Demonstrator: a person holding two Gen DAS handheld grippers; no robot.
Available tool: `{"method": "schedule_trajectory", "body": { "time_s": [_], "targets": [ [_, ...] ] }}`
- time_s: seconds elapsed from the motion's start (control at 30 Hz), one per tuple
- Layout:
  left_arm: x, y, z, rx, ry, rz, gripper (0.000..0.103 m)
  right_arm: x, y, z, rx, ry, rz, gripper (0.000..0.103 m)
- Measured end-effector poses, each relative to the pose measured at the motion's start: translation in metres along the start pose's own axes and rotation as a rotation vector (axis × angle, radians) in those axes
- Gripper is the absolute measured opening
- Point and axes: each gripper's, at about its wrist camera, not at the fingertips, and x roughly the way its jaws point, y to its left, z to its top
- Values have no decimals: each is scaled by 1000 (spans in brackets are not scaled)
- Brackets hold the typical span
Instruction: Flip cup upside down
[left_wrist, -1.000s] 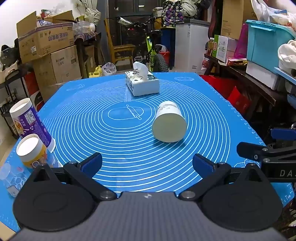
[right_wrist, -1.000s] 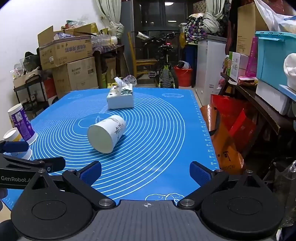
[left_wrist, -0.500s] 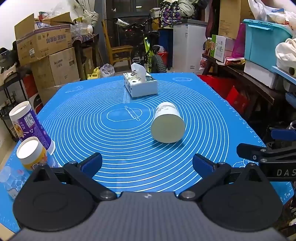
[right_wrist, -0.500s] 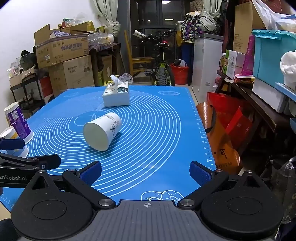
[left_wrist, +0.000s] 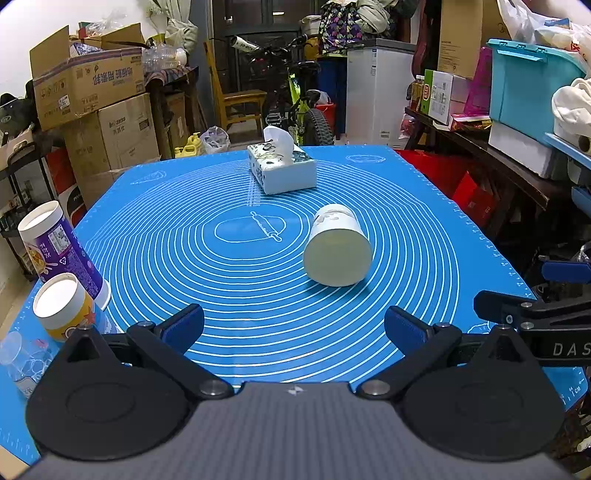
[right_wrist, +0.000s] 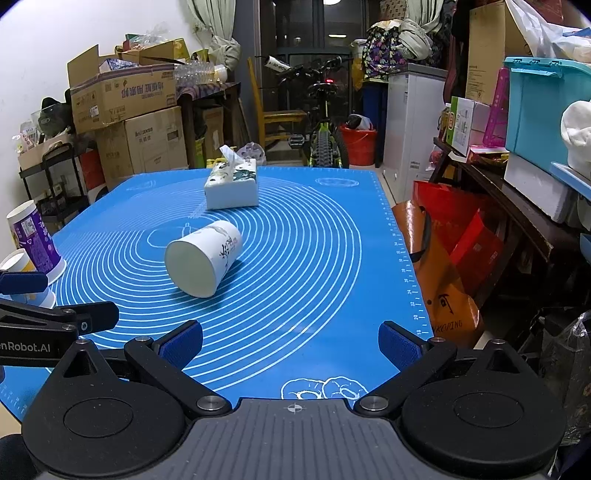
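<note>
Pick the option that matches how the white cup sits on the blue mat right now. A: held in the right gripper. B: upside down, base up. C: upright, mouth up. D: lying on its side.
D: the white cup lies on its side on the blue mat, apart from both open grippers, with the tissue box beyond it.

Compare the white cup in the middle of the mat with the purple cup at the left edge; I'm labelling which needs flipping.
The white cup lies on its side; the purple cup stands rim down. The white cup has dark ink-style print; the purple cup has a printed purple wrap. The purple cup looks taller and slimmer. Both rest on the blue mat.
</note>
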Motion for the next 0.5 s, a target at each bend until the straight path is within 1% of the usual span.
{"method": "schedule_trajectory", "body": {
  "time_s": [0.5],
  "targets": [
    [1, 2, 1, -3, 2, -2, 102, 1, 0, 2, 1, 2, 0, 101]
  ]
}}
